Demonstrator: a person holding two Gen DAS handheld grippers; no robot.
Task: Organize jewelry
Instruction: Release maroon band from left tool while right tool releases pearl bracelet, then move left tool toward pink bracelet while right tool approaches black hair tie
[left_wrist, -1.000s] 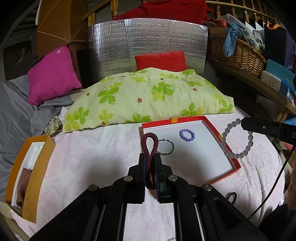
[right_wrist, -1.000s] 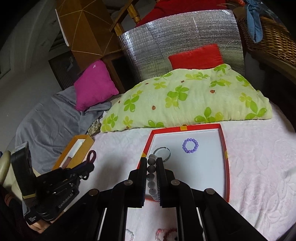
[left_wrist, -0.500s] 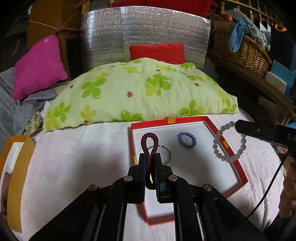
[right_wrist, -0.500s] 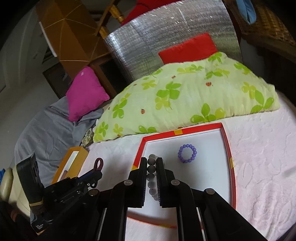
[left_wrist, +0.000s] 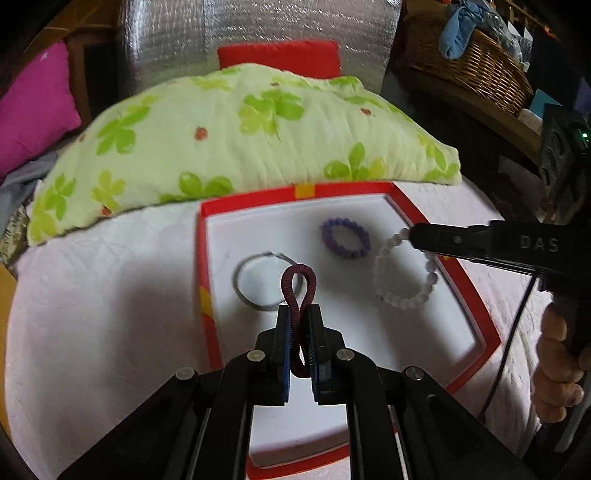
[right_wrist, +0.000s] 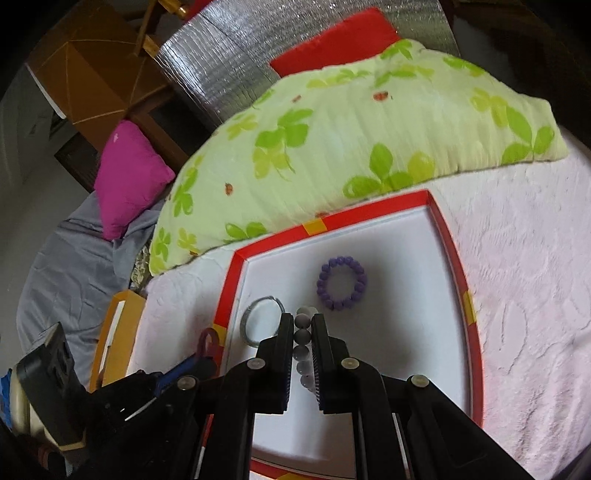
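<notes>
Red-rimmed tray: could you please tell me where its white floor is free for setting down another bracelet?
Free: the near half of the red-rimmed tray, toward the camera, and the far-left corner. Crowded: the middle, with the silver bangle and purple bead bracelet.

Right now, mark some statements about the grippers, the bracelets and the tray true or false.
1. The left gripper is shut on a dark red band. True.
2. The right gripper is open and holds nothing. False: it is shut on a white bead bracelet.
3. A purple bead bracelet lies in the red tray. True.
4. The tray holds no metal bangle. False: a silver bangle lies in it.
5. The green pillow lies inside the tray. False: it lies behind it.
</notes>
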